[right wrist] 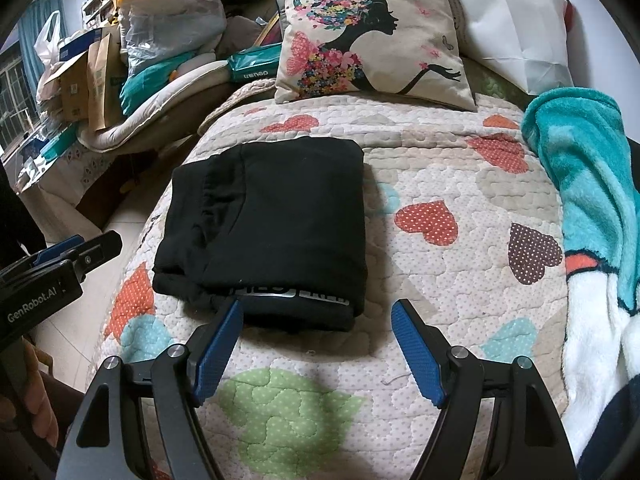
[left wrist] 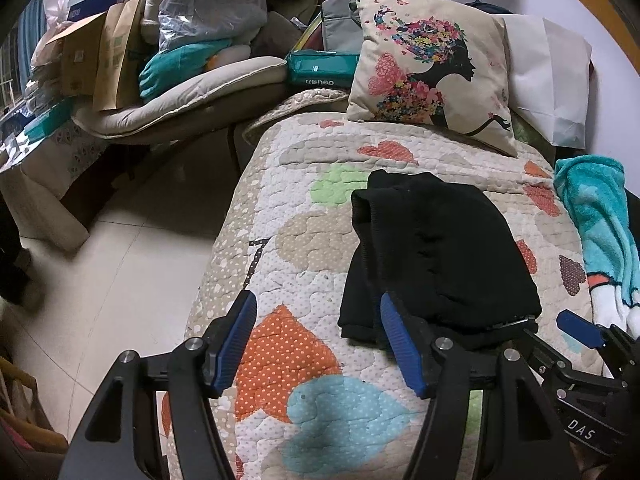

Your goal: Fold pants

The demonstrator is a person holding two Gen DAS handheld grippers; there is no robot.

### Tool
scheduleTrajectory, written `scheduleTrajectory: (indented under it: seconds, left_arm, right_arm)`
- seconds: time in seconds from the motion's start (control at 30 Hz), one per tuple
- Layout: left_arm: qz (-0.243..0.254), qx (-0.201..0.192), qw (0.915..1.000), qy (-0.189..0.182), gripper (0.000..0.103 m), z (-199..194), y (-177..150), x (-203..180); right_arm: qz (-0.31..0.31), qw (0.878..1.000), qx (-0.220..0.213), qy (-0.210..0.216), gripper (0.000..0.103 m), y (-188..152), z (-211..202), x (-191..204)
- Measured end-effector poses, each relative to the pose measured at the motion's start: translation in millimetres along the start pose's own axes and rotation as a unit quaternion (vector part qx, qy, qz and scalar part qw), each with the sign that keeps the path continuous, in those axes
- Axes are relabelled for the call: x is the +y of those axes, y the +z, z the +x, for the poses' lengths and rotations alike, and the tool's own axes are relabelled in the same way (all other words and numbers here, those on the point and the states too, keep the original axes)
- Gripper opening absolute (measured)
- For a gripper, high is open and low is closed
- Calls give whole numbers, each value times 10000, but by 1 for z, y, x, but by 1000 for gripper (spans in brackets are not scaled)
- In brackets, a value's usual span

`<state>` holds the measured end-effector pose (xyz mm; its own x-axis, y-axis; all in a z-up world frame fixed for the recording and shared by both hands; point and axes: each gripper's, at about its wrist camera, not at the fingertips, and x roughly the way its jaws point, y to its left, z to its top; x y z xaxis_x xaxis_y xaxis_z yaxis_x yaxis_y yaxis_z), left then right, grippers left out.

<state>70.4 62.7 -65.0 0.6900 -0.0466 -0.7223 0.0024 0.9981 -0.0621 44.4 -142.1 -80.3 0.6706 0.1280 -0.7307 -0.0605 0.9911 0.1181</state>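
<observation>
1. Nearest the lens, the left gripper (left wrist: pixel 318 344) has its jaws spread wide over the quilted bed cover (left wrist: pixel 304 240); its right-hand blue pad lies against the near left edge of the pants, but nothing is clamped between the pads.
2. Bed cover (right wrist: pixel 440 184), the largest surface, stretches ahead of both pairs of jaws, patterned with dotted hearts in orange, green, blue and brown.
3. Teal and white fleece blanket (right wrist: pixel 584 184) runs along the bed's edge, well to the right of the right gripper's jaws.
4. Printed cushion (right wrist: pixel 372 36) with a flower-haired silhouette leans at the far end of the bed, well beyond the jaws, with a white pillow (right wrist: pixel 512 20) behind it.
5. Black pants (right wrist: pixel 272 220) lie folded into a compact rectangle on the bed cover, just ahead of the right gripper's jaws and a little to their left; a waistband label strip shows along the near edge.
6. Right gripper (right wrist: pixel 318 346) holds its jaws wide and empty, the left pad tip just at the pants' near edge.
7. Left of the left jaws, tiled floor (left wrist: pixel 132 264) shows beside the bed.
</observation>
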Motion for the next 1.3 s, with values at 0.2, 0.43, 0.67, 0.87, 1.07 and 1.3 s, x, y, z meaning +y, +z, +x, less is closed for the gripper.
scheduleTrajectory:
  seconds: [0.2, 0.43, 0.67, 0.87, 1.07, 1.3]
  left_arm:
    - [16, 20, 10000, -15, 65, 0, -1, 0]
    - [27, 19, 10000, -12, 65, 0, -1, 0]
    - [48, 22, 10000, -17, 65, 0, -1, -1]
    - [41, -43, 10000, -53, 65, -2, -1, -2]
    - [64, -95, 9999, -85, 65, -4, -1, -2]
    - [88, -105, 9999, -87, 65, -4, 0, -3]
  right_arm:
    - [-18, 10000, 15, 1, 82, -1, 1, 0]
    - [-35, 10000, 19, 6, 82, -1, 2, 0]
    - [-69, 10000, 40, 13, 82, -1, 4, 1]
    - [-66, 10000, 41, 13, 83, -2, 4, 2]
    - [-76, 10000, 45, 15, 83, -2, 5, 2]
    - [-93, 9999, 58, 19, 83, -2, 5, 3]
